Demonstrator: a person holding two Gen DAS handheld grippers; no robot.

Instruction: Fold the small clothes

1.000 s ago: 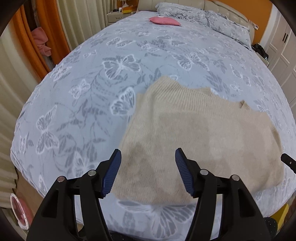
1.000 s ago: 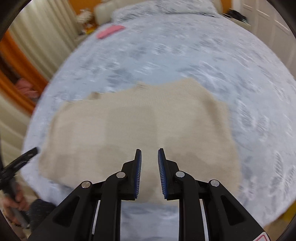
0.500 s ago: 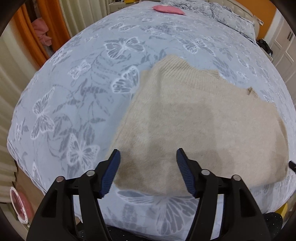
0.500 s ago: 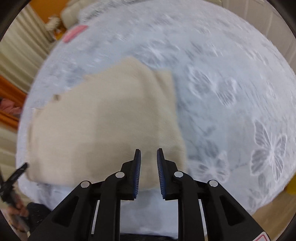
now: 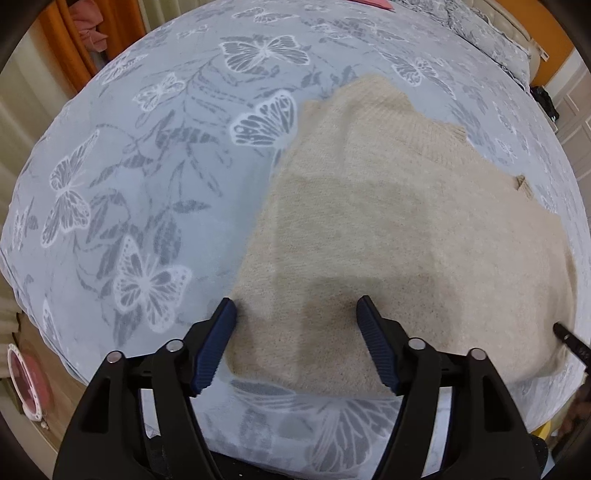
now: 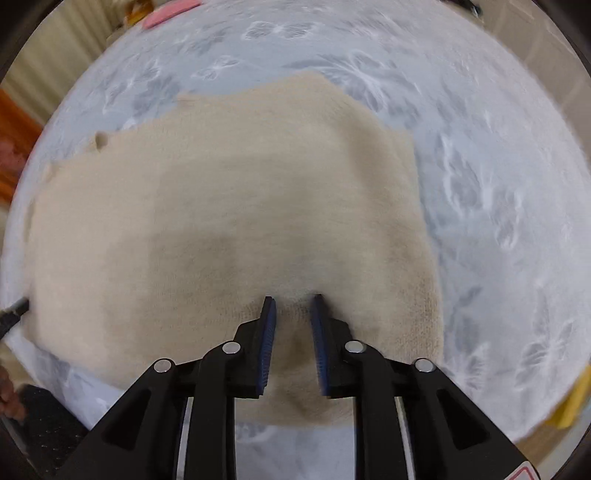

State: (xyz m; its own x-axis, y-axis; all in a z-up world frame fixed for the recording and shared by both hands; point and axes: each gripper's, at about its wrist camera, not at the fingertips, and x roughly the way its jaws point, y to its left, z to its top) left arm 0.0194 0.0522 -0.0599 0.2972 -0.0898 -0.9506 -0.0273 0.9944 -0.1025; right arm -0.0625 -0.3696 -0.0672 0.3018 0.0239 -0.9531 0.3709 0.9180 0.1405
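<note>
A beige knit sweater [image 5: 406, 240] lies flat near the front edge of a bed with a butterfly-print cover [image 5: 155, 155]. My left gripper [image 5: 295, 306] hangs over the sweater's near left corner. Its jaws are opening, they straddle the knit, and the pads are clear of it. My right gripper [image 6: 294, 300] presses down into the sweater [image 6: 221, 192] near its right front corner. Its jaws are narrow and closing, with a small ridge of knit pinched between the fingertips [image 6: 271, 306]. Each view shows the other gripper's black tip at the sweater's far side.
The bed's front edge runs just under both grippers. A pink item [image 6: 170, 14] and pillows [image 5: 491, 33] lie at the far end. Orange curtains [image 5: 74, 37] hang at the left. A yellow object [image 6: 572, 398] sits off the bed's right corner.
Both grippers have sunk closer to the sweater. The left jaws have spread wider. The right jaws have drawn closer together and now sit on the knit near the right corner.
</note>
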